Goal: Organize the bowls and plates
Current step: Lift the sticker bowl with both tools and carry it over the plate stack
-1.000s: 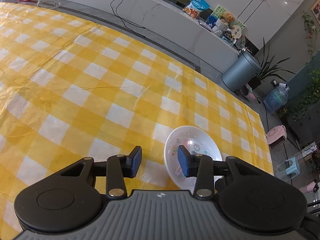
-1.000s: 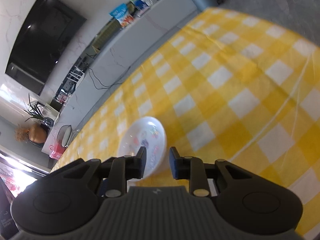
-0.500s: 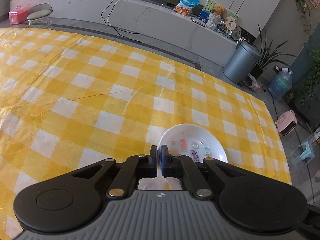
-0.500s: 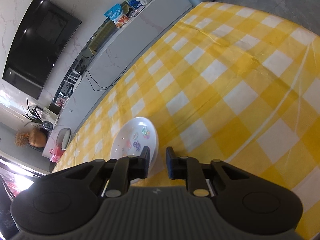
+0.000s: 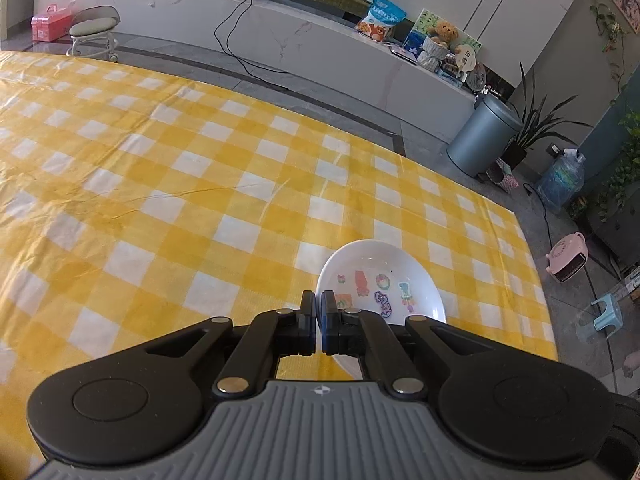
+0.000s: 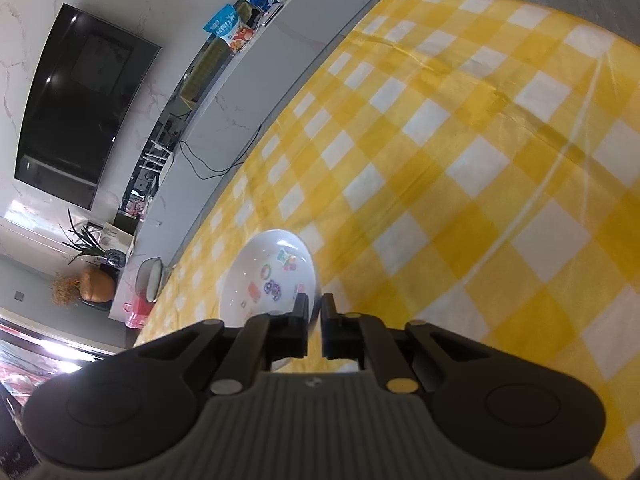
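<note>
A white bowl [image 5: 380, 280] with small colourful cartoon prints inside is in the left wrist view. My left gripper [image 5: 318, 305] is shut on its left rim and holds it above the yellow checked tablecloth [image 5: 200, 184]. In the right wrist view a second white bowl [image 6: 268, 276] with the same prints is gripped at its right rim by my right gripper [image 6: 315, 307], which is shut on it and holds it tilted over the tablecloth [image 6: 460, 168].
The table's far edge runs along a grey floor, with a long white counter [image 5: 280, 40] beyond it. A grey bin [image 5: 484, 136], a plant, a water jug and a pink heater [image 5: 568, 256] stand past the right edge.
My left gripper has closed from wide open onto the bowl's rim and lifted it. My right gripper has closed tighter on its bowl and raised it.
</note>
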{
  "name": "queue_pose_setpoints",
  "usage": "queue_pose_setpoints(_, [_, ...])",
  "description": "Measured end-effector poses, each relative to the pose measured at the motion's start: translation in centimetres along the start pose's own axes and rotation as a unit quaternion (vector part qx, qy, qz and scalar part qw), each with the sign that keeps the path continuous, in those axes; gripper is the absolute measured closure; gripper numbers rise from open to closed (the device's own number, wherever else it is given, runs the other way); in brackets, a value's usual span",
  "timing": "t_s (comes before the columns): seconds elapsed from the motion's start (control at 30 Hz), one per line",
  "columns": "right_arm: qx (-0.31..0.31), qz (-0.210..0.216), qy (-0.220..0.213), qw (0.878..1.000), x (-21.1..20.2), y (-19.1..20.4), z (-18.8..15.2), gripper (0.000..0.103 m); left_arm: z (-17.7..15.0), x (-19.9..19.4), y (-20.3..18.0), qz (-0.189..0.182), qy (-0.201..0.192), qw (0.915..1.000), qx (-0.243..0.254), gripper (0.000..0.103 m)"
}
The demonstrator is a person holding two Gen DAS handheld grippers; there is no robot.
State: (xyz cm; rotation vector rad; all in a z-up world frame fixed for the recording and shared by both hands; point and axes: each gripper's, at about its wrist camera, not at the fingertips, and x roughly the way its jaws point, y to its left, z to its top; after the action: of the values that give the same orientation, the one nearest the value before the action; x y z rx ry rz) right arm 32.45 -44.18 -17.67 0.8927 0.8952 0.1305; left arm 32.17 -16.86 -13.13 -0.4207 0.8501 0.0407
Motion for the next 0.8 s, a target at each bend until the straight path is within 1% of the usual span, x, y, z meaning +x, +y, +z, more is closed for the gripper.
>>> queue_pose_setpoints(0.13, [-0.019,0.003,0.000,1.000,-1.6,1.0,-0.8,0.101,-0.3,-2.0,0.4,-0.001,0.001,1.0000,-0.009,0.101])
queue_pose_setpoints(0.23, [-0.026,-0.001,0.005,1.000,-2.8,1.3,-1.6,0.101,-0.8,-3.5,1.0,-0.009,0.010,0.9998,-0.018,0.101])
queue_pose_setpoints(0.37, [-0.044,0.001,0.012,0.999,-4.7,1.5,-3.0,0.101,-1.7,-5.5,1.7,-0.016,0.011,0.9996,-0.022,0.101])
queue_pose_setpoints(0.47, [-0.053,0.000,0.013,0.998,-6.2,1.8,-4.1,0.101,-2.2,-6.8,2.4,-0.021,0.014,0.9990,-0.036,0.101])
queue_pose_setpoints(0.57, [-0.058,0.008,0.010,0.998,-7.5,2.4,-4.8,0.101,-2.5,-8.1,3.0,-0.026,0.009,0.9987,-0.044,0.101])
queue_pose_setpoints(0.67, [-0.077,0.014,0.000,0.997,-9.2,3.1,-5.9,0.101,-2.9,-9.5,3.3,-0.035,0.008,0.9984,-0.043,0.101])
queue_pose_setpoints(0.8, [-0.104,0.003,-0.015,0.994,-11.4,3.2,-8.0,0.101,-4.2,-10.8,3.4,-0.042,0.015,0.9986,-0.030,0.102])
